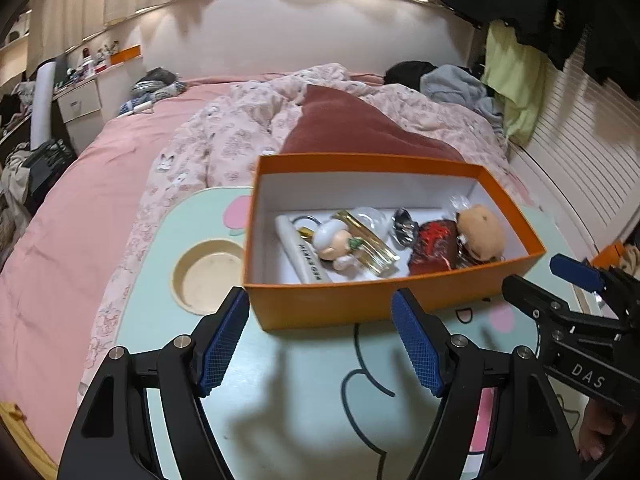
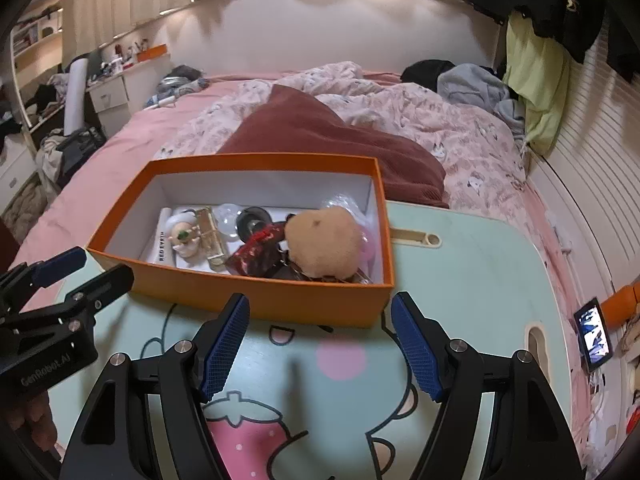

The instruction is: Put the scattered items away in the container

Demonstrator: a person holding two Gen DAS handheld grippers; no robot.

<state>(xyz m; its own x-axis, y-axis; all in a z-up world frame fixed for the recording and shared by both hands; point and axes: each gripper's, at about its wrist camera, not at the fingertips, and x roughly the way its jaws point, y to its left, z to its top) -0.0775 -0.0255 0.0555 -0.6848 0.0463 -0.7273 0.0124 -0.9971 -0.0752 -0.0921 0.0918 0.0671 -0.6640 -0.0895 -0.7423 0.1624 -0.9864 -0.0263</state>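
Orange cardboard box (image 1: 384, 300), holding the white tube (image 1: 304, 252), figurine (image 1: 336, 242) and tan plush toy (image 1: 480, 236), sits near the worktop (image 1: 304, 380) far edge beside the bed. Left gripper (image 1: 320, 344) and right gripper (image 2: 320, 344) both hang wide open and empty just before its near wall; a forward nudge could, I judge, shove the light box off onto the bedding.

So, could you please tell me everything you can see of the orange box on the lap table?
The orange box is an open rectangular box, seemingly cardboard, orange outside and white inside, with no lid on it. It sits flat on the mint cartoon-printed lap table, its far end towards the bedding. Inside lie a tan plush toy, a small figurine, a white tube and other bits. Neither gripper touches it.
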